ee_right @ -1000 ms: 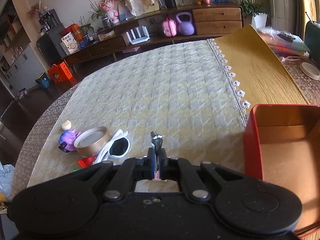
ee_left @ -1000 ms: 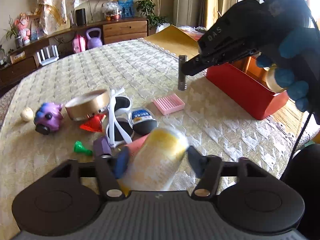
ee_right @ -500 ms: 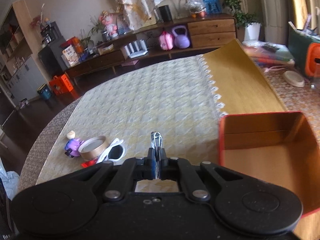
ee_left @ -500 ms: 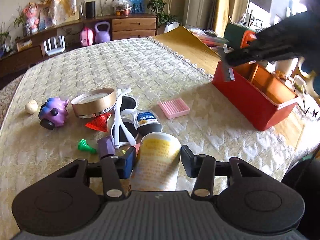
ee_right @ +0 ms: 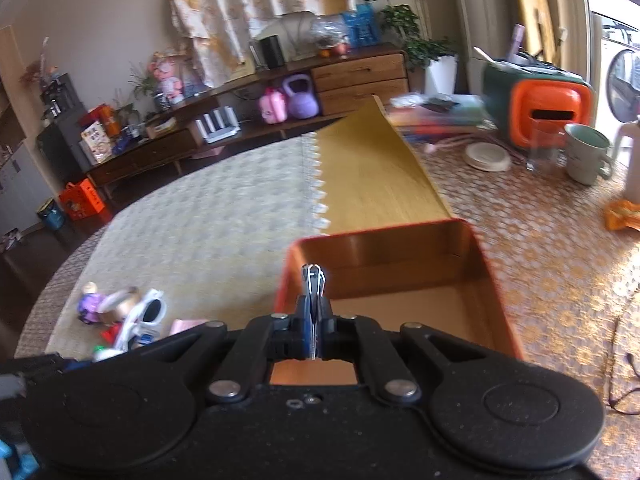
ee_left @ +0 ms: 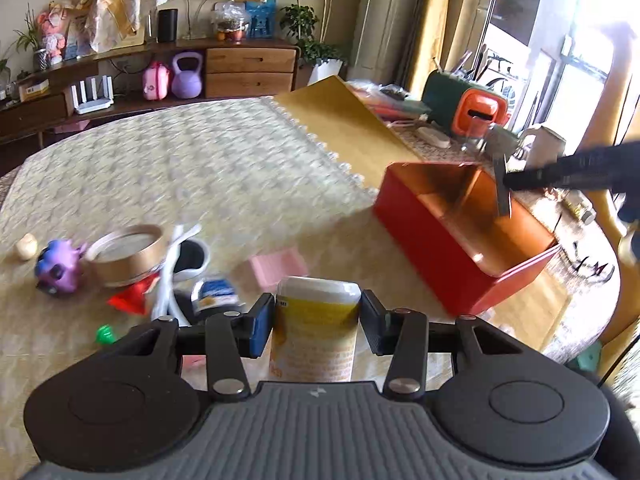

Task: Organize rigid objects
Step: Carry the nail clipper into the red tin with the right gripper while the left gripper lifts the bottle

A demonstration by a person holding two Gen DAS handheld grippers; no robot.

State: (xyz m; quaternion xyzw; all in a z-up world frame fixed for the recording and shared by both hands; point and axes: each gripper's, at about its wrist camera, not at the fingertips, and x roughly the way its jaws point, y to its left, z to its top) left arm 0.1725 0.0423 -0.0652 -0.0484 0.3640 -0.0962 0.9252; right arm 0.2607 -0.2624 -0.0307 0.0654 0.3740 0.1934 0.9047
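A yellow-and-white bottle (ee_left: 312,344) stands upright between the pads of my left gripper (ee_left: 315,316), which is shut on it just above the tablecloth. My right gripper (ee_right: 314,328) is shut on a thin metal piece (ee_right: 314,280) that sticks out past its fingertips. In the right wrist view it hangs over the near left corner of the open red box (ee_right: 480,248). The left wrist view shows that gripper (ee_left: 516,180) coming in from the right, with the metal piece (ee_left: 502,196) hanging over the red box (ee_left: 432,248).
Loose items lie left of the bottle: a gold round tin (ee_left: 124,256), purple toy (ee_left: 56,268), white sunglasses (ee_left: 172,280), pink block (ee_left: 278,266), red piece (ee_left: 130,302), green piece (ee_left: 105,334). A mug (ee_right: 584,152), a glass and an orange-green case stand beyond the box.
The left gripper's pads have closed onto the bottle and raised it upright. The right gripper has carried the metal piece rightward, from above the tablecloth to above the red box.
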